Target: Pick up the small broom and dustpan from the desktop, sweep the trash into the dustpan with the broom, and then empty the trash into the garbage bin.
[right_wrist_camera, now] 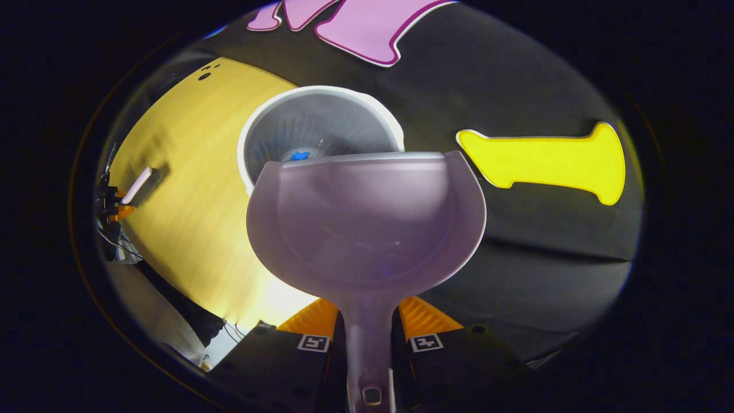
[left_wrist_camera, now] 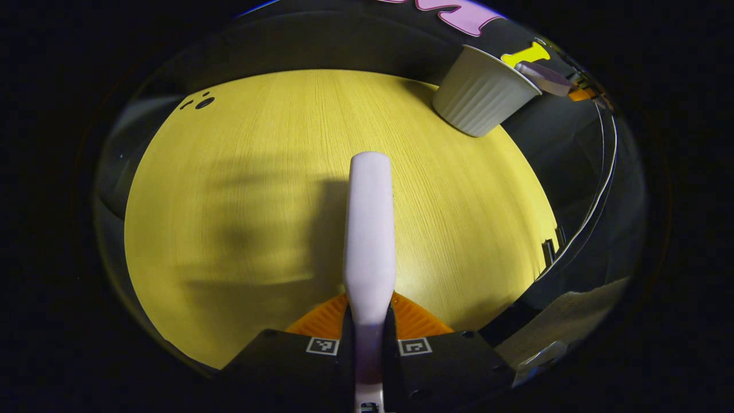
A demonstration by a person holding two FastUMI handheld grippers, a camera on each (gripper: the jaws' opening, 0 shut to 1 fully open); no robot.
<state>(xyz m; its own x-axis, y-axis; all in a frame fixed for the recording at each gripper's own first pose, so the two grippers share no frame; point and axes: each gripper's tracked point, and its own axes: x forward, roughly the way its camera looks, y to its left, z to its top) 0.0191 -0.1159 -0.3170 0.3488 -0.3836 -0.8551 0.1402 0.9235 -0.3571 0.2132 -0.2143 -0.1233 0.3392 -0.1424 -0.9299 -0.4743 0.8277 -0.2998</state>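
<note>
Item: my right gripper (right_wrist_camera: 370,338), clamped on the dustpan (right_wrist_camera: 367,229) handle, pan lip at twelve o'clock over the garbage bin (right_wrist_camera: 321,123), placed for emptying; something blue lies inside. Item: my left gripper (left_wrist_camera: 370,327), clenched on the broom (left_wrist_camera: 370,229), held off above the desktop (left_wrist_camera: 229,172), bin at one o'clock.

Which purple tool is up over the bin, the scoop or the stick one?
The dustpan, in the right gripper, sits over the white bin. The broom is over the bare desktop.
</note>
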